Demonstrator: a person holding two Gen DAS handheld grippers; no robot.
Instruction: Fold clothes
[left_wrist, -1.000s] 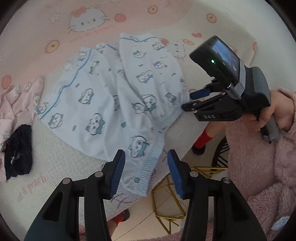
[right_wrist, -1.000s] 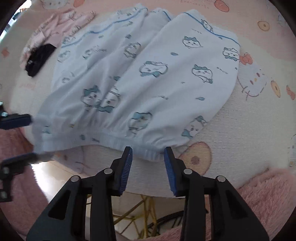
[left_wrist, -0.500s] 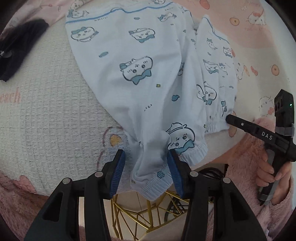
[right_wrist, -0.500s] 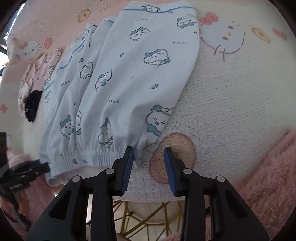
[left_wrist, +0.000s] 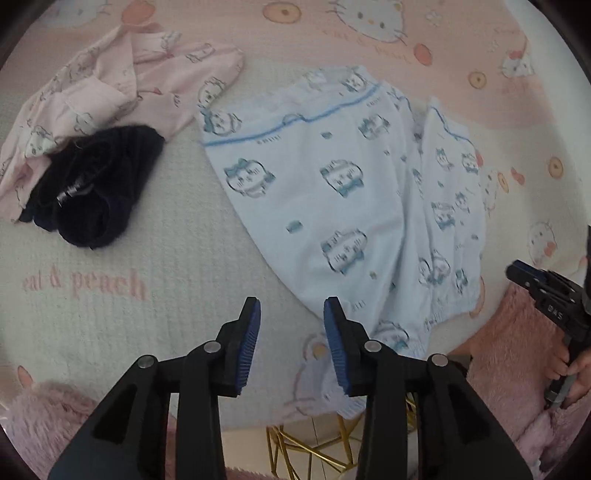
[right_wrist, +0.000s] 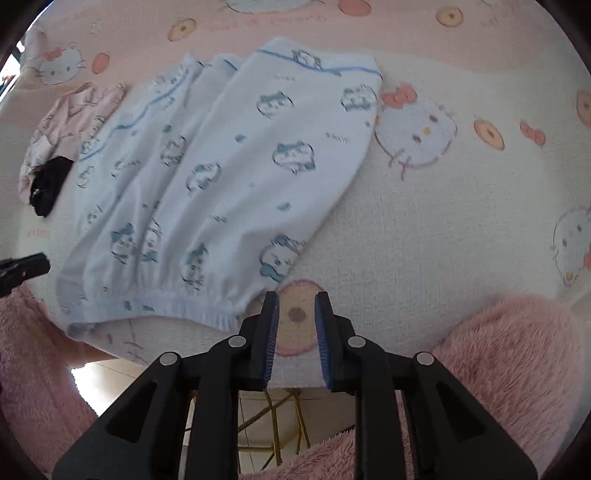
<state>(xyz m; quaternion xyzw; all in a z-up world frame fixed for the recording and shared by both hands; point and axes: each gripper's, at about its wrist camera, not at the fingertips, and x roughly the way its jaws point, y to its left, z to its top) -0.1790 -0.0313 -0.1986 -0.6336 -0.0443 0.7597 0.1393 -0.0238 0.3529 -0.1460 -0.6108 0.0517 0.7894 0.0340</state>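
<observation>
The left tool (left_wrist: 291, 321) points down at the cloth-covered tabletop (left_wrist: 155, 251), its 2 blue-padded jaws partly apart after just closing in somewhat; nothing sits between them, only bare cream weave. Its right pad stands just beside the lower edge of the pale blue trousers (left_wrist: 351, 192), apart from the fabric. The right tool (right_wrist: 295, 314) also points down with its jaws narrowed to a small gap, having just been closing, and it grips nothing; an orange printed circle on the cloth shows between the pads. Its left pad sits just beside the cuff corner of the trousers (right_wrist: 221, 177), and contact cannot be told.

The trousers lie flat on the tabletop, waistband with its blue stripe at the far end, gathered cuffs at the near edge, 1 cuff hanging slightly over it. Further left lie a pink patterned garment (left_wrist: 122, 85) and a dark bundled item (left_wrist: 96, 192) touching it. A fluffy pink sleeve (right_wrist: 517, 354) shows beside the right tool. Below the tabletop's edge, a gold wire frame (left_wrist: 306, 450) is visible.
</observation>
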